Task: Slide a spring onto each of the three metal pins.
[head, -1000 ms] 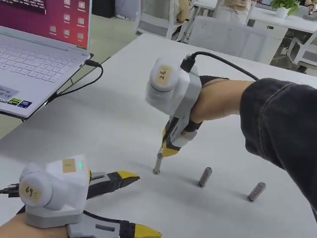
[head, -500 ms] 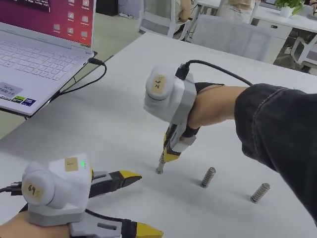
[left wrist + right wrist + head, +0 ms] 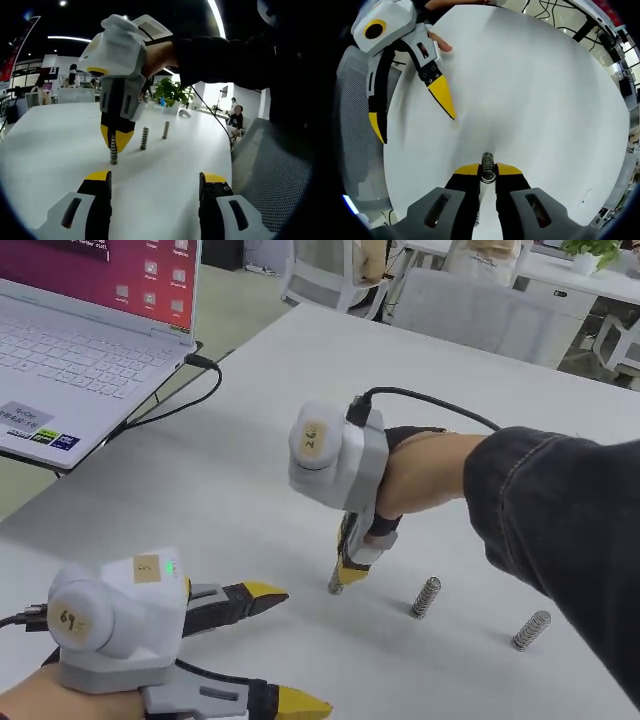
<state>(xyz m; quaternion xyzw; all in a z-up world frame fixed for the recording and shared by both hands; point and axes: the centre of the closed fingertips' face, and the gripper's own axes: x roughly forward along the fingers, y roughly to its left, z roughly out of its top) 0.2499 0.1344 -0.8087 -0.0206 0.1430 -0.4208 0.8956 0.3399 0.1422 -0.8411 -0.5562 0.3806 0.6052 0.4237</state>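
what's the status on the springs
Right gripper shut on grey coiled metal spring, upright on white table. Left gripper open. Two other springs standing, nothing in the way.

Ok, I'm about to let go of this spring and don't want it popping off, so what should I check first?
1. Right gripper shut on the spring: ok.
2. Spring roughly upright: ok.
3. Spring pushed fully down to the table: cannot tell.
4. Middle spring and end spring standing, clear of the jaws: ok.
5. Left gripper open, apart from the work: ok.
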